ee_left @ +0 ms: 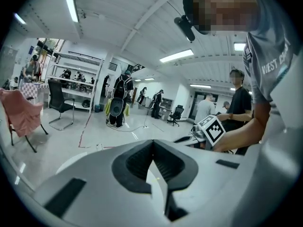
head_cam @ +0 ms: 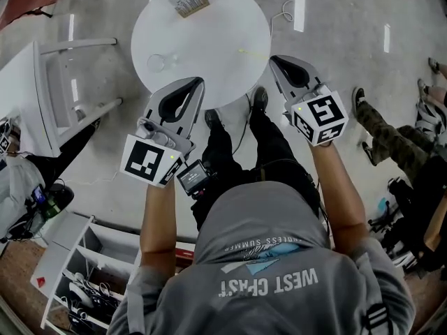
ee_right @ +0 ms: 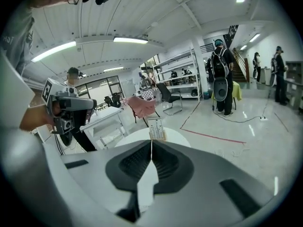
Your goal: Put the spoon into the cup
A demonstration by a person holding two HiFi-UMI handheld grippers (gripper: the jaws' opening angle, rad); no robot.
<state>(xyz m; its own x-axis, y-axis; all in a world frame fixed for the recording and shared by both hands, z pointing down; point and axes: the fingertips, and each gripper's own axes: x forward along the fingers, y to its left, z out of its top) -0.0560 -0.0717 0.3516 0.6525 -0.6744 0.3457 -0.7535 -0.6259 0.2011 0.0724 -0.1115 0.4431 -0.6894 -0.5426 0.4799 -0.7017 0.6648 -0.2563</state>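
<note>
Your left gripper (head_cam: 198, 84) and right gripper (head_cam: 275, 61) hover by the desk (head_cam: 209, 26).
Both are pinched together, holding nothing.

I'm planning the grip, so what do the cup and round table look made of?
The cup looks like clear glass or plastic: the white tabletop shows through it, only its rim outlined. The round table looks like smooth white laminate or painted board, with little glare.
</note>
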